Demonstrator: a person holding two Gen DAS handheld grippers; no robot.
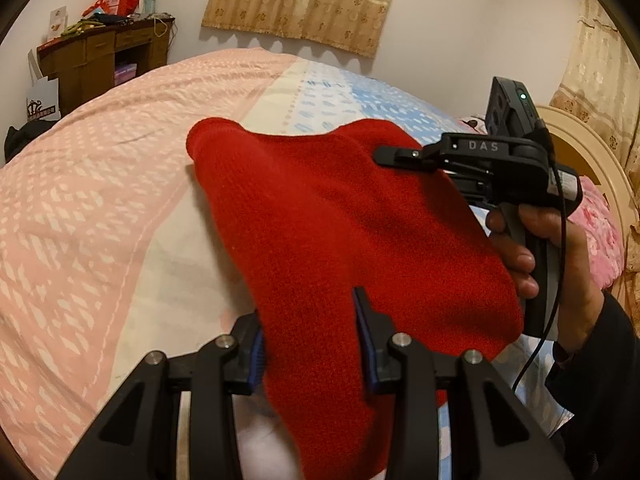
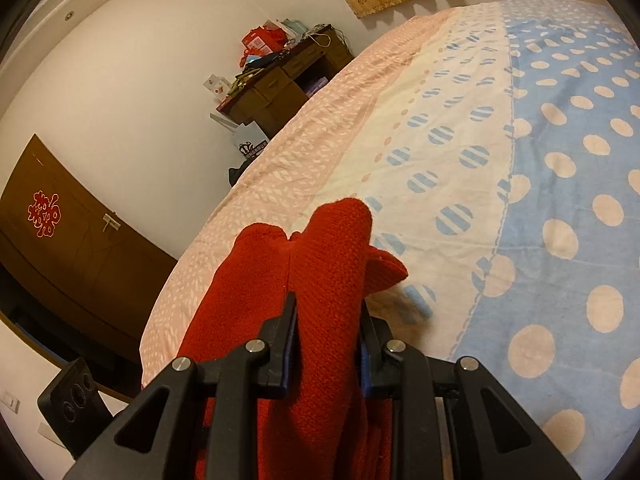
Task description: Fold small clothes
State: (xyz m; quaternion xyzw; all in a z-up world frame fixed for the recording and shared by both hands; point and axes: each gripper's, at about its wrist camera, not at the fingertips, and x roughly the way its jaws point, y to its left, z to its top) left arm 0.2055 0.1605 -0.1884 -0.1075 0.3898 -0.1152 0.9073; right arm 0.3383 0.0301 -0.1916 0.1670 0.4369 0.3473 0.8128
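Note:
A red knitted garment (image 1: 332, 224) hangs lifted above the bed, stretched between both grippers. My left gripper (image 1: 310, 328) is shut on its near edge, cloth filling the gap between the fingers. My right gripper (image 1: 386, 156) shows in the left wrist view at the garment's far right edge, held by a hand. In the right wrist view my right gripper (image 2: 328, 312) is shut on a thick bunch of the red garment (image 2: 320, 264), whose folds stick out past the fingertips.
The bed (image 2: 460, 152) below has a pink, cream and blue dotted cover. A wooden desk (image 1: 104, 56) piled with clutter stands by the far wall. A brown door (image 2: 60, 240) is at the left. A cream headboard (image 1: 588, 148) and pink pillow are at the right.

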